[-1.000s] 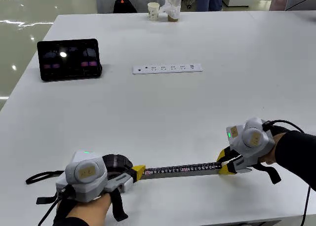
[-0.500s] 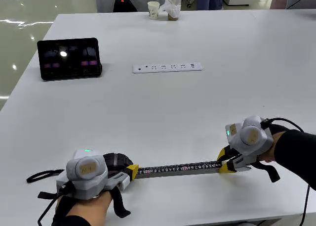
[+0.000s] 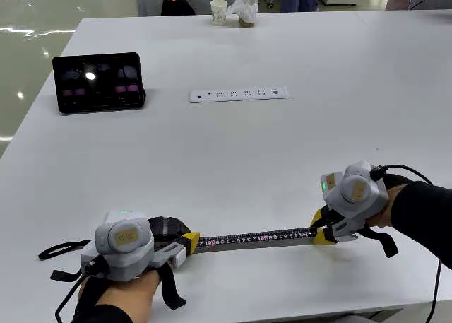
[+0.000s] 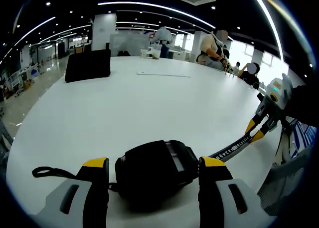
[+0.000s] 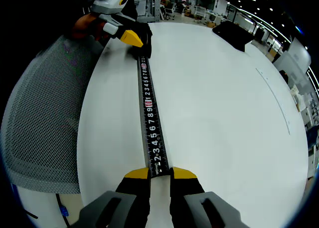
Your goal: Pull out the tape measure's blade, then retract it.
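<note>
The tape measure's black case (image 3: 167,230) (image 4: 155,168) lies near the table's front left, with my left gripper (image 3: 185,242) (image 4: 153,168) shut around it. Its black blade (image 3: 254,237) (image 5: 148,108) with white numbers runs flat over the table to the right. My right gripper (image 3: 321,231) (image 5: 159,174) is shut on the blade's tip, yellow-tipped jaws pressed on either side. A black wrist strap (image 3: 60,251) trails left from the case. In the left gripper view the right gripper (image 4: 256,130) shows at the blade's far end.
A dark tablet (image 3: 98,82) stands at the back left. A white power strip (image 3: 239,94) lies mid-table. Paper cup (image 3: 219,13) and a plastic cup (image 3: 247,5) stand at the far edge. The table's front edge (image 3: 282,316) runs close under both grippers.
The blade has grown a little longer: the left gripper with the case has slid slightly left and the right gripper has held about where it was. The head camera tilted a bit.
</note>
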`<state>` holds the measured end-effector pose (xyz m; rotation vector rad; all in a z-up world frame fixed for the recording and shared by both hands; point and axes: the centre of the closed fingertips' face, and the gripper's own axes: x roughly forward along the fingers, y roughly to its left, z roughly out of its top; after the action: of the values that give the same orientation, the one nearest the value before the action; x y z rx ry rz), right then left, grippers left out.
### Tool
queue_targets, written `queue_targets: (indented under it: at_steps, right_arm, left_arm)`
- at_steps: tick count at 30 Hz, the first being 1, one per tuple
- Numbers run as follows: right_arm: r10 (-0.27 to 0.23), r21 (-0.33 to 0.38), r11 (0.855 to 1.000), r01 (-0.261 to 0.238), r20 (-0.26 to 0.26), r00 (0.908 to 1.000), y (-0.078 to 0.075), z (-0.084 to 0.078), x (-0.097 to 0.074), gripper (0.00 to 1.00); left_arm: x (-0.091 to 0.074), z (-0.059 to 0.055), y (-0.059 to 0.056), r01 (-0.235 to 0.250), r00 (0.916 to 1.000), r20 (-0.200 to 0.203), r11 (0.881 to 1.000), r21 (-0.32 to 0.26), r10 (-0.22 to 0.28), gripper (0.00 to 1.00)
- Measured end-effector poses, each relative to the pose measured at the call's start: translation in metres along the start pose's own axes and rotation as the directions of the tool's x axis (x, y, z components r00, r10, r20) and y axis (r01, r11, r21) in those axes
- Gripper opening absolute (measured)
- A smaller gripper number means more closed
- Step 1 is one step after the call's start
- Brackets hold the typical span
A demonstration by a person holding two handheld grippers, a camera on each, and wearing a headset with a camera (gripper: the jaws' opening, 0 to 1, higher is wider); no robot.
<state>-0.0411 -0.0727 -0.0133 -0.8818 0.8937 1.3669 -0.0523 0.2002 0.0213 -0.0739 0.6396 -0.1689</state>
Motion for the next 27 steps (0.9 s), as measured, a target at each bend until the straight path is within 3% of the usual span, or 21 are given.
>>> queue_targets:
  at_steps: [5,12,27]
  right_arm:
    - [0.006,0.032,0.999,-0.006,0.003,1.0000,-0.0005,0.0001,0.0004,0.11]
    - [0.010,0.085,0.996,-0.009,-0.001,1.0000,-0.0011,0.0002,0.0017,0.12]
    - [-0.002,0.045,0.999,0.001,0.009,1.0000,-0.0014,0.0039,0.0037,0.11]
  left_arm:
    - [-0.0005,0.0034,-0.0049,0.020,0.9998,0.003,1.000,-0.024,-0.020,0.61]
    - [0.0007,0.0007,-0.0049,0.006,0.9998,-0.018,1.000,0.019,-0.005,0.61]
    - [0.0009,0.0002,-0.0037,-0.003,0.9996,-0.028,0.999,0.053,0.005,0.58]
